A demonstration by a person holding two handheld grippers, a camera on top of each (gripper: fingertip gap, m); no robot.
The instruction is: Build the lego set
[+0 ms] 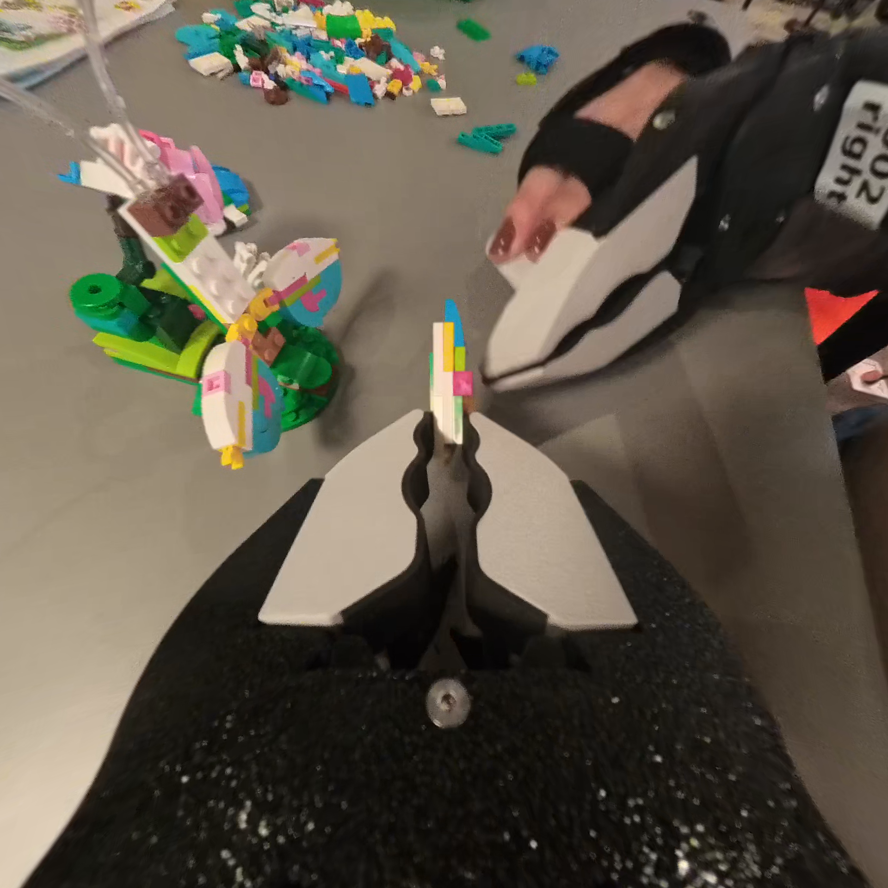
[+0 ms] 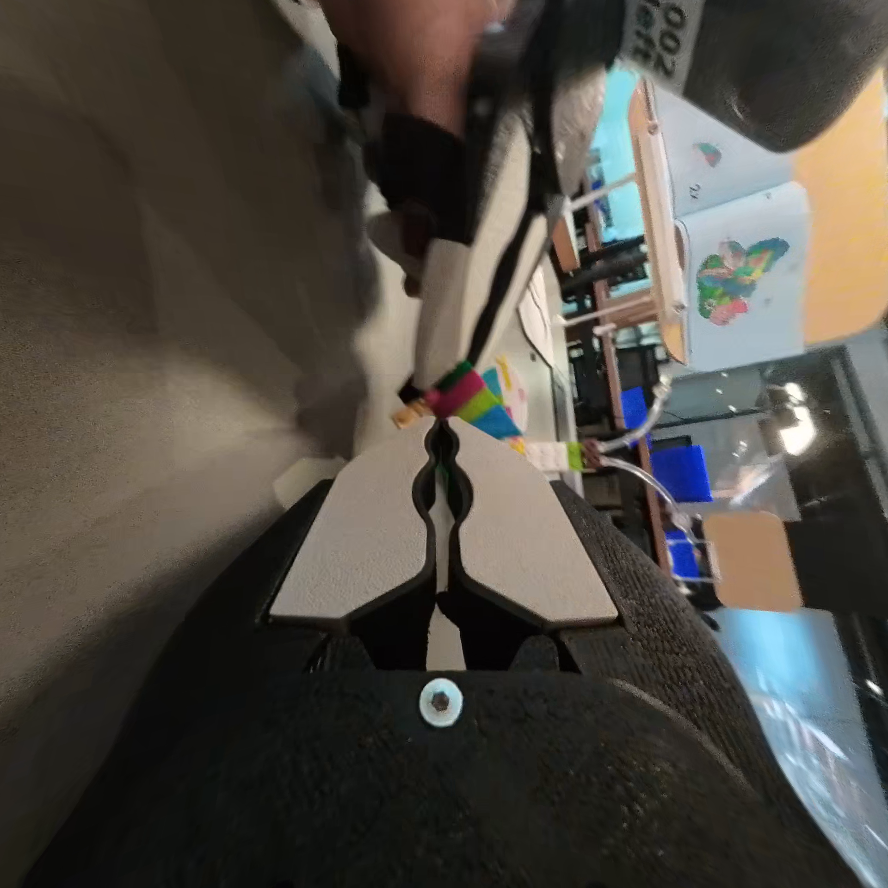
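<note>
My left gripper (image 1: pixel 444 418) is shut on a thin flat wing assembly (image 1: pixel 449 365) of white, yellow, blue, green and pink plates, held upright above the grey table (image 1: pixel 384 202). My right gripper (image 1: pixel 487 379), held by a gloved hand, comes in from the right, its jaws shut, its tips against the wing's pink brick. In the right wrist view my right gripper (image 2: pixel 444 423) is shut with its tips touching the wing assembly (image 2: pixel 475 403). I cannot tell whether a small piece is pinched there. The partly built bird model (image 1: pixel 216 307) stands to the left.
A pile of loose bricks (image 1: pixel 307 48) lies at the back, with stray teal (image 1: pixel 485 137), white (image 1: pixel 448 105) and blue (image 1: pixel 538 57) pieces to its right. An instruction booklet (image 1: pixel 48 33) lies at the back left. Clear rods (image 1: pixel 105 86) rise from the model.
</note>
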